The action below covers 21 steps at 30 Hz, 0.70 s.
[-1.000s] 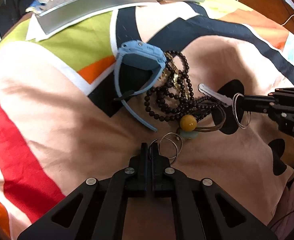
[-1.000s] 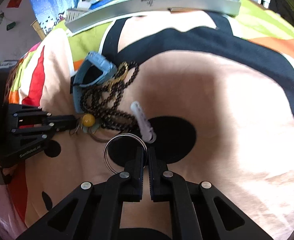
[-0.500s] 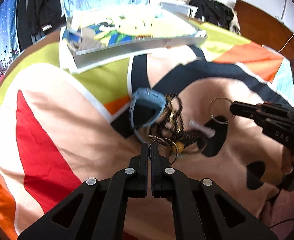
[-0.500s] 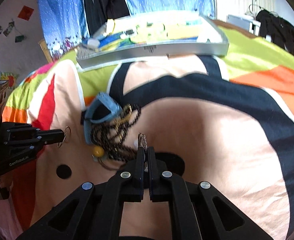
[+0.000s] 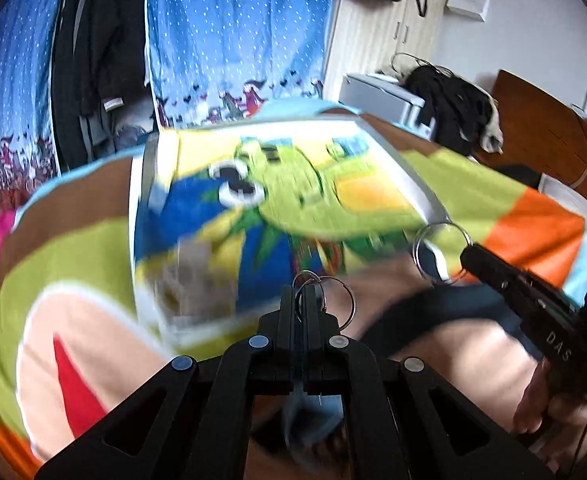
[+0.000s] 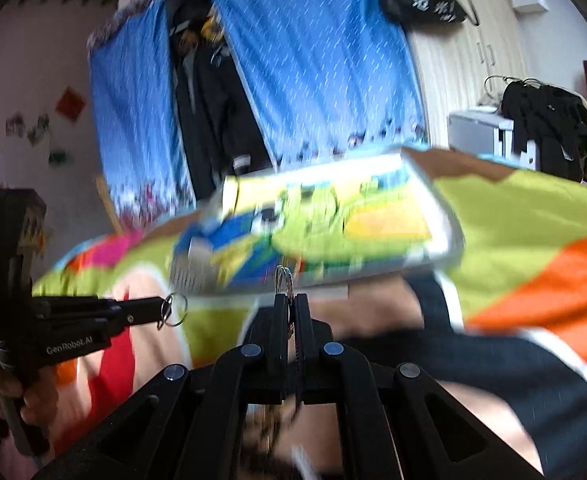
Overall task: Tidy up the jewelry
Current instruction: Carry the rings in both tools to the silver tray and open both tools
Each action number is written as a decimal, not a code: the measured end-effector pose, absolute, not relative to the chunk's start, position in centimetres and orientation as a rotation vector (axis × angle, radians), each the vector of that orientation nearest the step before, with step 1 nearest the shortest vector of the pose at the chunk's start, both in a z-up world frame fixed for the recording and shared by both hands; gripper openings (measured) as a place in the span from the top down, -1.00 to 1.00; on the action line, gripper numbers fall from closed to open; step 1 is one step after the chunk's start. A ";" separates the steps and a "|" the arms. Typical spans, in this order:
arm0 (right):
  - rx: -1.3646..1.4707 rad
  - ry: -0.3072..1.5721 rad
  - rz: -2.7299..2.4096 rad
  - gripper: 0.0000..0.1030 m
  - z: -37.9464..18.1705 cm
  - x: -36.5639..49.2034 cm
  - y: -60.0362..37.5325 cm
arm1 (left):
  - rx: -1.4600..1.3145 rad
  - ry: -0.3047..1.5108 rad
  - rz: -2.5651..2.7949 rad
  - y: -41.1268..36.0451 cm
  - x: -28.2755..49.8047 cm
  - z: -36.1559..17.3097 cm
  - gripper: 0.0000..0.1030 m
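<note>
My left gripper (image 5: 302, 292) is shut on a pair of thin silver rings (image 5: 335, 300) and holds them in the air over the bed. It also shows in the right wrist view (image 6: 161, 312) with its rings (image 6: 175, 314). My right gripper (image 6: 289, 300) is shut on a larger silver ring (image 6: 284, 278), seen edge-on. In the left wrist view the right gripper (image 5: 467, 254) holds that ring (image 5: 439, 252) at the right. A shallow tray (image 5: 285, 196) with a colourful cartoon print lies ahead on the bed; it also shows in the right wrist view (image 6: 333, 228). The blue watch and beads are blurred under the fingers.
The bed has a multicoloured cover (image 5: 93, 272). A blue curtain (image 5: 233, 40) and dark hanging clothes (image 5: 89, 52) stand behind it. A white cabinet (image 5: 385, 92) with black clothes on it and a wooden headboard (image 5: 545, 128) are at the right.
Both grippers have risen from the jewelry pile and moved forward toward the tray, each still holding its rings. The pile has dropped below the fingers and the room has come into view.
</note>
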State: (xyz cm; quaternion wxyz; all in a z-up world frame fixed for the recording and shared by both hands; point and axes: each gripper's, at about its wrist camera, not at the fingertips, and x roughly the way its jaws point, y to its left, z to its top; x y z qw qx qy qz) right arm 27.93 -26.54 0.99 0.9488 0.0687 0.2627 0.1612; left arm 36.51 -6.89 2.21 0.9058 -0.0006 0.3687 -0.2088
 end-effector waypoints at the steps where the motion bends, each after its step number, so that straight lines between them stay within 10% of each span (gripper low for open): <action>1: 0.158 0.521 0.325 0.93 1.2 29.0 -26.8 | -0.005 0.759 -0.423 -7.1 38.0 2.3 0.99; 21: 0.297 0.627 0.242 0.92 -4.4 39.6 -30.1 | -0.036 0.980 -0.315 -9.1 46.6 -3.3 0.85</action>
